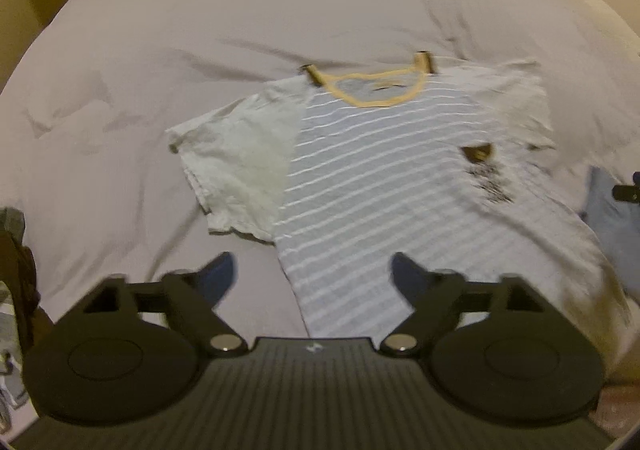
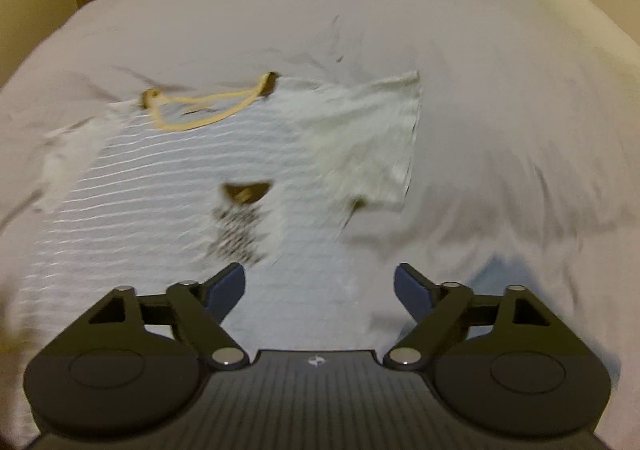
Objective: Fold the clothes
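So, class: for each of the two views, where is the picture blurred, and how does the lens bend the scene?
Left wrist view: T-shirt smeared toward its right side, sharper at the collar; bed bulges like a dome. Right wrist view: streaky blur over shirt print and sheet; same fisheye curve, dark corners.

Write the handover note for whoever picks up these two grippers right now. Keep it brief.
Left gripper: open, nothing between its fingers, hovering over the shirt's lower left part.
Right gripper: open, empty, over the shirt's lower right side.
T-shirt: grey with white stripes, yellow collar, lying front up and spread flat on the bed sheet. Both short sleeves are laid out to the sides.
Other clothes: dark items at the left edge, something blue at the right.
Done: shirt laid out.
Left: no fold visible yet; fold sleeves in, then the body.
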The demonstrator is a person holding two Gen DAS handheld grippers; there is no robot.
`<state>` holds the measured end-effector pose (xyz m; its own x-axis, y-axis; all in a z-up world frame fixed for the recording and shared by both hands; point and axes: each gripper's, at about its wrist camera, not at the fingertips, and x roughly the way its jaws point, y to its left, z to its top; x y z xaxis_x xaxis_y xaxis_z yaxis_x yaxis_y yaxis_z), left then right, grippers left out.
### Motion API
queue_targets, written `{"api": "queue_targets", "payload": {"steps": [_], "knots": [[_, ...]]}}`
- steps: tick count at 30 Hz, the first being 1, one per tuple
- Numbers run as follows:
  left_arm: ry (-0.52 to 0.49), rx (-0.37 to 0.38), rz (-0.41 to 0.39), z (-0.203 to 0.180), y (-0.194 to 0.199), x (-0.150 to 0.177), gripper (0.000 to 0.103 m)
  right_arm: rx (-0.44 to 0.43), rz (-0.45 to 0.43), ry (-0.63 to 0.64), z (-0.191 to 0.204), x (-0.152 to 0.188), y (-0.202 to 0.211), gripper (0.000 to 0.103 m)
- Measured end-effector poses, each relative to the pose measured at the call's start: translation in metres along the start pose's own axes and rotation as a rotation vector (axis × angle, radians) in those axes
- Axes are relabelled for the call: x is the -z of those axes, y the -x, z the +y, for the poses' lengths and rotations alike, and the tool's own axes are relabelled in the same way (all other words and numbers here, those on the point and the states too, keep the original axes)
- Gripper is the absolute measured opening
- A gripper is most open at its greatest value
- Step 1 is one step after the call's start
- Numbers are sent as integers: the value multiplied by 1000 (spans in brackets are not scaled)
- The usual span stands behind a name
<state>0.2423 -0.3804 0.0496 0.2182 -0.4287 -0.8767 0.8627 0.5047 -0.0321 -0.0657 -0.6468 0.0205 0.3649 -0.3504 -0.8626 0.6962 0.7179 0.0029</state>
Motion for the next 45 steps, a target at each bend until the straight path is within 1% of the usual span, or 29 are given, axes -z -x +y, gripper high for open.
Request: {"api": "queue_targets", "payload": {"steps": [1, 4, 5, 7, 8, 11, 12, 15, 19, 23, 26, 34, 45], "knots": [[-24, 15, -4, -4, 10, 5, 101, -9, 2, -18, 9, 9, 14, 87], [-146, 41, -22, -18, 40, 28, 102, -38, 16, -52, 38, 39, 55, 88], [-184, 46, -28, -20, 49, 37, 102, -34, 21, -49, 49, 47, 68, 88], [-226, 72, -43, -21, 69, 55, 102, -25, 31, -43, 71, 64, 94, 88], [-237, 88, -49, -20, 80, 66, 102, -20, 36, -40, 82, 73, 108, 88], [-262, 131, -57, -12, 113, 93, 102, 29, 59, -47, 110, 99, 147, 89], [-269, 143, -59, -10, 124, 101, 102, 30, 52, -62, 118, 107, 163, 89], [-263, 143, -75, -1, 154, 120, 102, 23, 47, -82, 143, 125, 197, 89], [-237, 180, -95, 8, 170, 132, 102, 31, 38, -81, 171, 140, 228, 89], [-204, 195, -103, 12, 172, 138, 102, 31, 31, -90, 186, 151, 243, 89], [-166, 226, -95, 11, 171, 141, 102, 41, 32, -96, 192, 157, 249, 89], [-169, 258, -78, 1, 169, 148, 102, 70, 19, -101, 198, 166, 254, 89], [-194, 271, -64, -4, 165, 153, 102, 76, 54, -101, 205, 176, 251, 89]]}}
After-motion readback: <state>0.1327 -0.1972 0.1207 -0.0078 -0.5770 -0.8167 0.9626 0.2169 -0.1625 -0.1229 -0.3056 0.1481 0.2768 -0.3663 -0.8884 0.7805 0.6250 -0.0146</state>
